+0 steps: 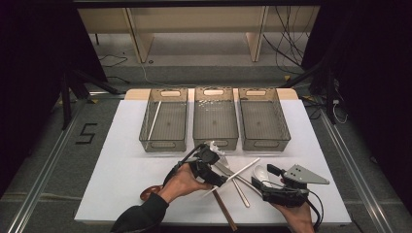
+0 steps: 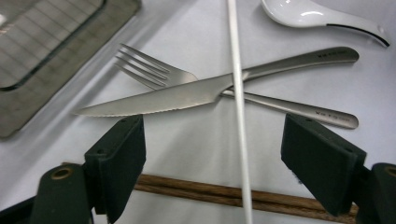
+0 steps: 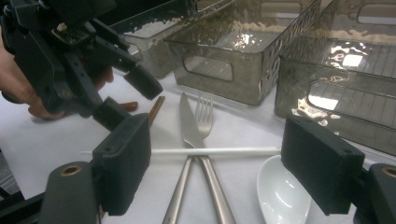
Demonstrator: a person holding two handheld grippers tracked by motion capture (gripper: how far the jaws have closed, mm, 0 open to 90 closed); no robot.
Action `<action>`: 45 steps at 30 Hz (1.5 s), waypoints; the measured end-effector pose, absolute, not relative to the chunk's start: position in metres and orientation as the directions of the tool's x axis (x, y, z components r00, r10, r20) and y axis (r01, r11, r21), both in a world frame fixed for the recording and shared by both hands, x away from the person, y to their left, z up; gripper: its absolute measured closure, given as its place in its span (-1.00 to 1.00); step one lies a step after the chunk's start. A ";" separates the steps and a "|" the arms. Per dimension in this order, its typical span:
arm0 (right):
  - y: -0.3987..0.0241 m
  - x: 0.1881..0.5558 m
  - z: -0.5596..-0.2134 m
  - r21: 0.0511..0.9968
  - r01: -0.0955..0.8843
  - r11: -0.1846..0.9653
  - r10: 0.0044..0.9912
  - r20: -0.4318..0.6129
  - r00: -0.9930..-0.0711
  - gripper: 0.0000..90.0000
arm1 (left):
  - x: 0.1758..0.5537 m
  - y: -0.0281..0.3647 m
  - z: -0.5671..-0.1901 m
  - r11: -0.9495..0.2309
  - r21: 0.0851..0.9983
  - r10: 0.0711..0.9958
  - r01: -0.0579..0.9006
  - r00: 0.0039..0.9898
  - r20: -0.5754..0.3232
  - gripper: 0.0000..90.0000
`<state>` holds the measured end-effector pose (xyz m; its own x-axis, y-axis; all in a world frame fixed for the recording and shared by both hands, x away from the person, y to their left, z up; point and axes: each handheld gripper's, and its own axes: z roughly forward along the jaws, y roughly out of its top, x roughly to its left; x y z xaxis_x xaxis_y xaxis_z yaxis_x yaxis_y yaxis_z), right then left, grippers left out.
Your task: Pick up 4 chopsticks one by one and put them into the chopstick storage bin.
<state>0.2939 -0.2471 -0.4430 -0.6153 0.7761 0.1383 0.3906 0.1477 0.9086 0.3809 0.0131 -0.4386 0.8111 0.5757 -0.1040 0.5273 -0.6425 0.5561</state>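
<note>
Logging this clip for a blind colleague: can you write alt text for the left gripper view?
The left gripper, jaws open, hovers above a white chopstick that lies across a crossed steel knife and fork on a white table. Brown chopsticks lie nearest, a white spoon farther off, a grey bin at left.

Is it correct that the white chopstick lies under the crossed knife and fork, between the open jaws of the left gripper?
Not quite: the white chopstick lies over the crossed knife and fork, not under them, as the left gripper view shows. The rest holds: it runs between the open jaws of the left gripper.
</note>
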 end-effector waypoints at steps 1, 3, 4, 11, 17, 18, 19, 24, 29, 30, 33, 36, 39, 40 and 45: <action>-0.247 0.294 -0.443 0.909 0.390 0.148 0.776 0.137 -0.615 -0.44 | 0.380 0.011 -0.440 -0.639 0.556 0.577 0.531 0.809 -0.108 -0.50; -0.247 0.294 -0.443 0.908 0.392 0.147 0.776 0.139 -0.615 -0.45 | 0.378 0.008 -0.443 -0.653 0.545 0.571 0.526 0.814 -0.102 -0.50; -0.247 0.294 -0.443 0.908 0.392 0.147 0.776 0.139 -0.615 -0.44 | 0.377 0.006 -0.444 -0.660 0.537 0.566 0.526 0.818 -0.104 -0.49; -0.247 0.294 -0.443 0.908 0.392 0.148 0.775 0.139 -0.616 -0.44 | 0.371 -0.003 -0.452 -0.698 0.506 0.539 0.507 0.837 -0.095 -0.33; -0.247 0.294 -0.443 0.907 0.393 0.150 0.775 0.139 -0.617 -0.44 | 0.369 -0.007 -0.455 -0.719 0.487 0.531 0.496 0.844 -0.075 -0.03; -0.247 0.294 -0.443 0.907 0.393 0.150 0.775 0.139 -0.617 -0.44 | 0.369 -0.007 -0.456 -0.723 0.485 0.527 0.493 0.846 -0.074 0.03; -0.247 0.294 -0.443 0.907 0.393 0.150 0.775 0.139 -0.617 -0.44 | 0.369 -0.007 -0.456 -0.726 0.482 0.526 0.490 0.848 -0.070 0.08; -0.246 0.294 -0.444 0.907 0.393 0.150 0.775 0.139 -0.617 -0.44 | 0.368 -0.008 -0.457 -0.745 0.466 0.512 0.477 0.857 -0.057 0.30; -0.246 0.294 -0.444 0.907 0.393 0.152 0.775 0.138 -0.617 -0.44 | 0.368 -0.010 -0.460 -0.752 0.460 0.506 0.472 0.861 -0.054 0.44; -0.246 0.294 -0.444 0.907 0.393 0.153 0.774 0.137 -0.618 -0.44 | 0.368 -0.010 -0.461 -0.752 0.460 0.506 0.472 0.861 -0.054 0.47; -0.246 0.294 -0.444 0.907 0.393 0.153 0.775 0.137 -0.617 -0.44 | 0.368 -0.011 -0.462 -0.758 0.457 0.499 0.465 0.865 -0.053 0.55; -0.246 0.294 -0.444 0.907 0.392 0.153 0.775 0.136 -0.618 -0.44 | 0.367 -0.012 -0.464 -0.768 0.446 0.493 0.459 0.869 -0.046 0.64; -0.246 0.294 -0.444 0.907 0.393 0.153 0.775 0.137 -0.617 -0.44 | 0.366 -0.013 -0.465 -0.773 0.440 0.490 0.456 0.871 -0.043 0.72; -0.246 0.294 -0.444 0.907 0.393 0.153 0.775 0.137 -0.617 -0.44 | 0.366 -0.013 -0.466 -0.774 0.442 0.489 0.454 0.871 -0.039 0.74; -0.246 0.294 -0.444 0.907 0.392 0.155 0.774 0.135 -0.618 -0.44 | 0.366 -0.014 -0.466 -0.771 0.444 0.493 0.457 0.869 -0.039 0.79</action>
<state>0.2943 -0.2460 -0.4439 -0.6182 0.7744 0.1346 0.3918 0.1552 0.9069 0.3663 -0.0136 -0.4659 0.8691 0.4930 -0.0388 0.4571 -0.7708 0.4437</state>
